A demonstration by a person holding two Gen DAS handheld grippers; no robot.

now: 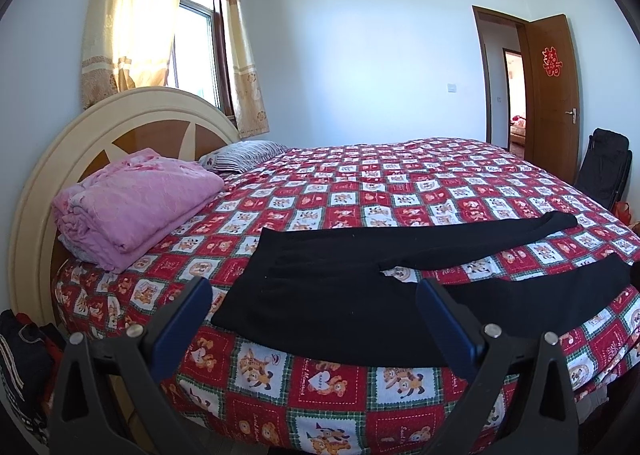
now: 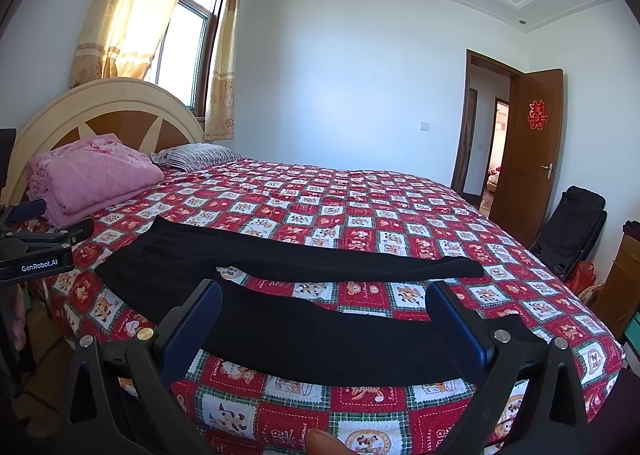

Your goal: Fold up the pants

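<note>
Black pants (image 1: 332, 295) lie flat on the red patterned bed (image 1: 360, 191), waistband to the left, both legs spread apart toward the right. My left gripper (image 1: 314, 291) hovers open in front of the waist and seat part, holding nothing. In the right wrist view the same pants (image 2: 320, 339) stretch across the near bed edge, with the far leg (image 2: 360, 263) behind. My right gripper (image 2: 324, 295) is open over the near leg, with nothing held. The left gripper (image 2: 52, 221) shows at the left edge of that view, near the waistband.
A folded pink blanket (image 1: 136, 199) and a striped pillow (image 1: 244, 153) lie by the headboard (image 1: 80, 135). A black folding chair (image 2: 572, 231) stands by the open door (image 2: 524, 151). Clothes (image 1: 20, 367) pile beside the bed at left. A fingertip (image 2: 324, 443) shows at the bottom.
</note>
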